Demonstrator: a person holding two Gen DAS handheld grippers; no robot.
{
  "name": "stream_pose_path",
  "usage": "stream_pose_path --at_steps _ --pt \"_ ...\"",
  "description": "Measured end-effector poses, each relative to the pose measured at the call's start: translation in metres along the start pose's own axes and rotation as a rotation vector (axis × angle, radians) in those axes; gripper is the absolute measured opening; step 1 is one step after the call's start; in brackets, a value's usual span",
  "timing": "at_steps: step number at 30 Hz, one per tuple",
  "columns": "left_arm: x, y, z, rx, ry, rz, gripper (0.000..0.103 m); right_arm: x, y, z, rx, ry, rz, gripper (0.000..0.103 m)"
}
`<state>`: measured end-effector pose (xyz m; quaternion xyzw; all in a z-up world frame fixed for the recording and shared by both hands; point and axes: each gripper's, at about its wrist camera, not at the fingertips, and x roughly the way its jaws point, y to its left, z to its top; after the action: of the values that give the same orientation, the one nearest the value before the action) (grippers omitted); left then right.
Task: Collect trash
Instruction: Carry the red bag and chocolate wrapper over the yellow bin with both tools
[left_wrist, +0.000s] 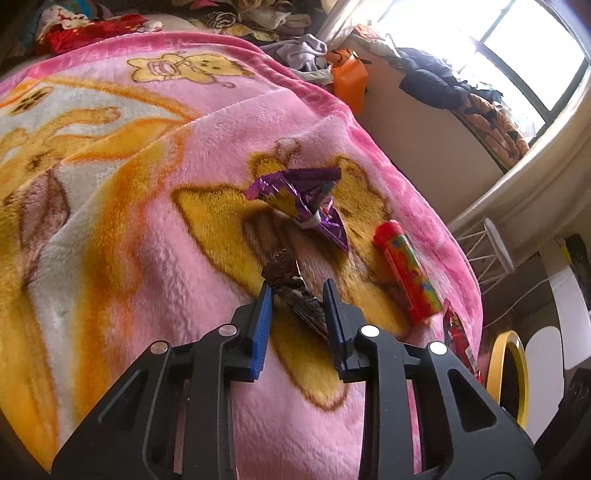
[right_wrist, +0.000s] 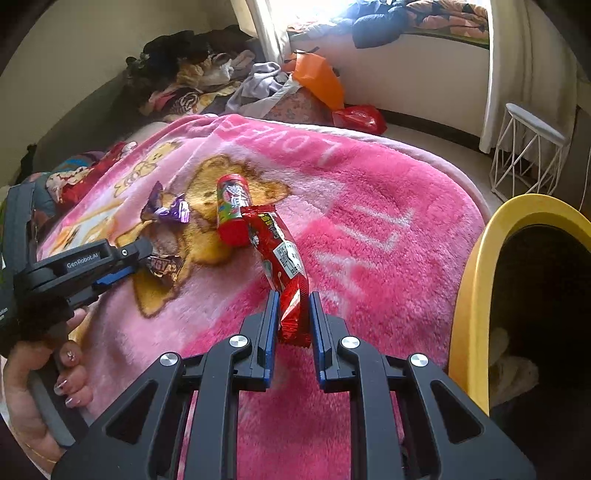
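Pink blanket (right_wrist: 369, 229) carries purple wrapper (right_wrist: 168, 210), red tube (right_wrist: 232, 210), brown wrapper (right_wrist: 164, 264).

Daylight pours through a tall window (left_wrist: 517, 48) above a cream ledge heaped with clothes (right_wrist: 388, 18); a white wire stool (right_wrist: 528, 155) stands on the pale floor beside plain beige walls

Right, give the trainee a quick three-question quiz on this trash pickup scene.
1. True or false: the right gripper is closed on the red wrapper.
2. What does the left gripper grip? A) purple wrapper B) brown wrapper C) red tube
3. What colour is the rim of the bin beside the blanket?

Key: 1 true; 2 B, the brown wrapper; 3 yellow.
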<state>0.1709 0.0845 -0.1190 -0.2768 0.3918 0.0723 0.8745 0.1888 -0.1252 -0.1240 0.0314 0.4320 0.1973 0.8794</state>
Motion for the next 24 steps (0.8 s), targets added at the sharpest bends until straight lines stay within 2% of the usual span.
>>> stream_pose_path --at_steps 24 --pt "-0.058 -0.037 -0.006 0.144 -0.079 -0.058 0.021 -0.058 -0.004 -0.004 -0.007 -0.077 0.018 0.016"
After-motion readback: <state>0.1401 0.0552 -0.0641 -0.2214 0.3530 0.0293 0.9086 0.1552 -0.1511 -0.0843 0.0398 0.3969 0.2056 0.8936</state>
